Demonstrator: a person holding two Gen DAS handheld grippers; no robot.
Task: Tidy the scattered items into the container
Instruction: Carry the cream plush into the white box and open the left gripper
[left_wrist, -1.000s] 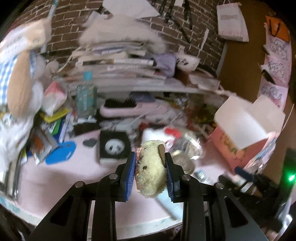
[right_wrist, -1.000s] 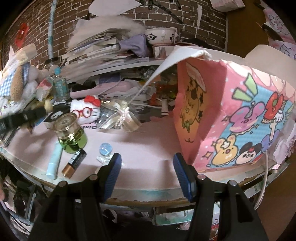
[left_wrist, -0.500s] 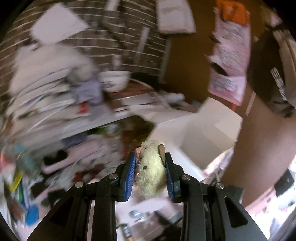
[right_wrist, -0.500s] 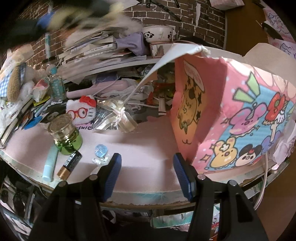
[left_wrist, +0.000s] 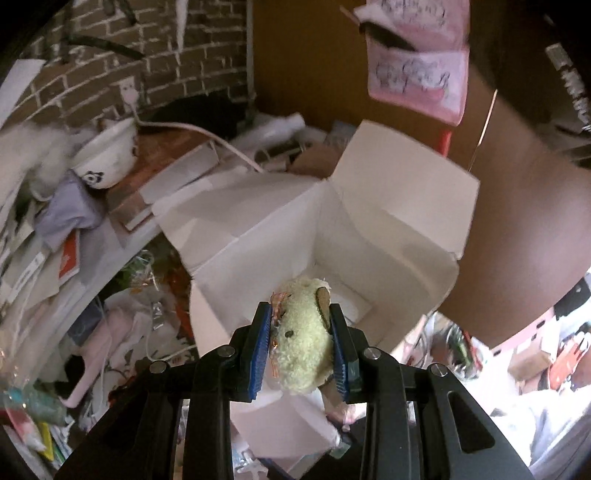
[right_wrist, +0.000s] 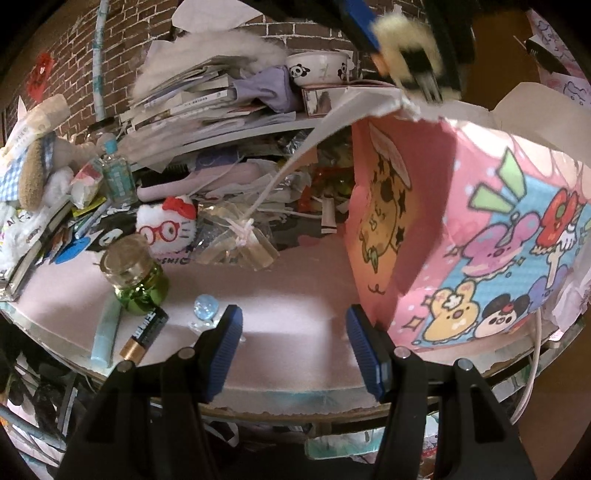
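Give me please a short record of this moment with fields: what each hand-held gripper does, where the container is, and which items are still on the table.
left hand-held gripper: shut on the yellow plush toy, held above the open box
right hand-held gripper: open, empty, low over the table edge
container: pink cartoon box, flaps open, white inside
table: pink surface
items left on table: green jar, battery, blue gem, pale tube
toy released: not yet

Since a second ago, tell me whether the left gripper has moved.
Yes. The left gripper, shut on the plush toy, swung from the pink tabletop to above the open box.
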